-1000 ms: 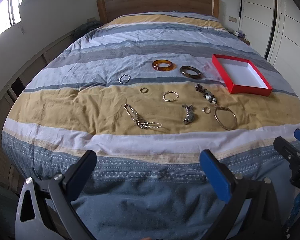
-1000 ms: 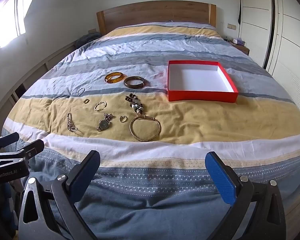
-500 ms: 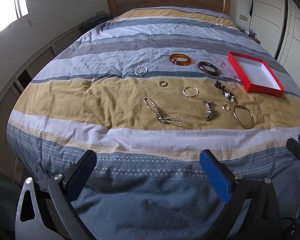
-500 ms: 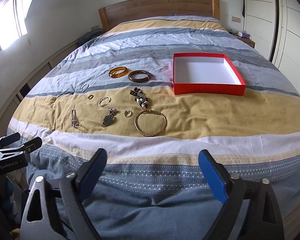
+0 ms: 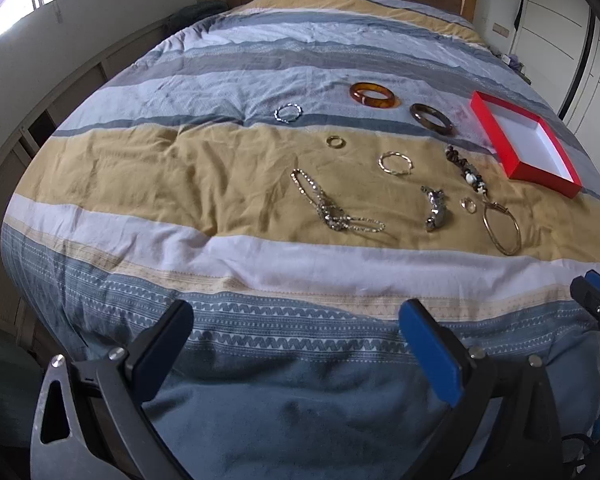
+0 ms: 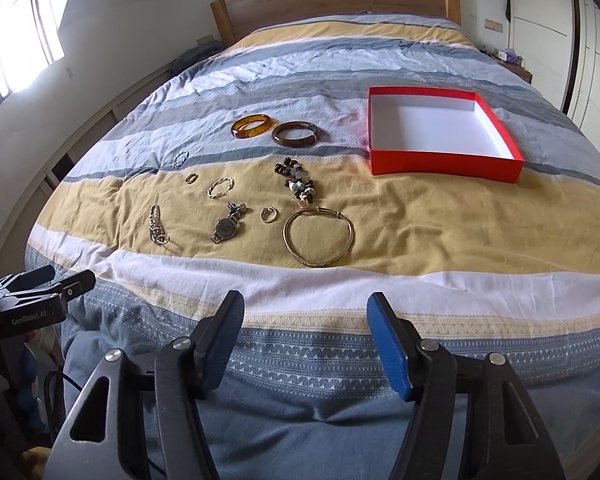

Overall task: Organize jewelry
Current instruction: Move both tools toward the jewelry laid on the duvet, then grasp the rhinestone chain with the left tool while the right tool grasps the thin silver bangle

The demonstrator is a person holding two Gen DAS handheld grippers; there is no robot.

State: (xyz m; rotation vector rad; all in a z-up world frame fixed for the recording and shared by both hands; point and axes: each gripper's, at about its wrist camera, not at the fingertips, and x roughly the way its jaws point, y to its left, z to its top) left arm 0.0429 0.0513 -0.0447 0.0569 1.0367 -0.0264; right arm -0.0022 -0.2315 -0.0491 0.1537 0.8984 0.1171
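My right gripper (image 6: 306, 344) is closing on nothing, narrower than a second ago, left gripper (image 5: 296, 350) spread empty, jewelry untouched, box (image 6: 440, 166) bare

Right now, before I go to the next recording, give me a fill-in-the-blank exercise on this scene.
1. The red box holds ____ pieces of jewelry.
2. The amber bangle lies beside a ____ bangle.
3. The watch lies on the ____ stripe of the bedspread.
4. Between the closing fingers of the right gripper there is ____.

Missing words: no; dark brown; yellow; nothing
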